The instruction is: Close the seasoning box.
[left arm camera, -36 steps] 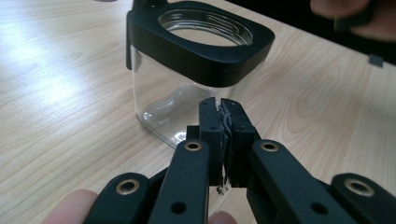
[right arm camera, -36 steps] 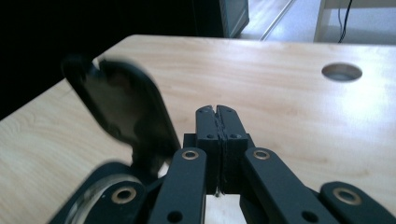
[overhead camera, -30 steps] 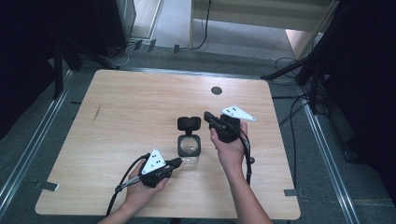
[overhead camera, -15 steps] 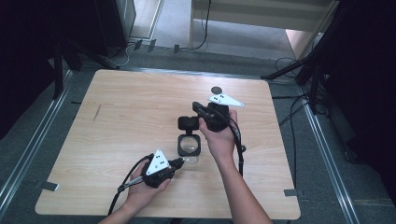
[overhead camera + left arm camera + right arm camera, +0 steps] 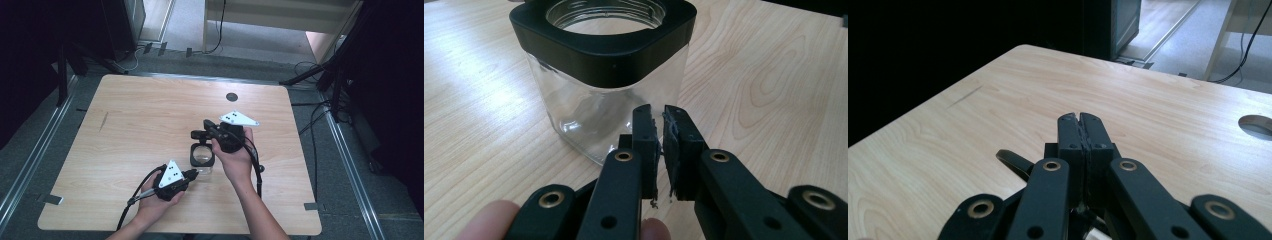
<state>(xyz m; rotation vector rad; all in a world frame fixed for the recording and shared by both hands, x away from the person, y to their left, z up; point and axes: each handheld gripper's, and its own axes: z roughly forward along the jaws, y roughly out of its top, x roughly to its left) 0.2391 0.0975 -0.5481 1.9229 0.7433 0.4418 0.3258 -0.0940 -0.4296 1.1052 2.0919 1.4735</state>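
Observation:
A square clear glass jar (image 5: 202,156) with a black rim and an open mouth stands on the wooden table (image 5: 140,115). In the left gripper view the jar (image 5: 599,80) is just ahead of my left gripper (image 5: 660,117), whose jaws are shut with a hairline gap and nothing between them. In the high view the left gripper (image 5: 194,173) points at the jar's near side. A black lid-like piece (image 5: 197,134) lies just beyond the jar. My right gripper (image 5: 207,123) hovers over it, jaws shut and empty (image 5: 1079,119). A black edge (image 5: 1013,161) peeks out beneath the jaws.
A round grey hole (image 5: 231,96) sits in the table's far right part, also seen in the right gripper view (image 5: 1257,124). A thin dark streak (image 5: 103,121) marks the left side. Dark stands and cables (image 5: 305,80) ring the table on the floor.
The right gripper swung left from beside the jar to above the black piece behind it. The left gripper and the jar stayed put.

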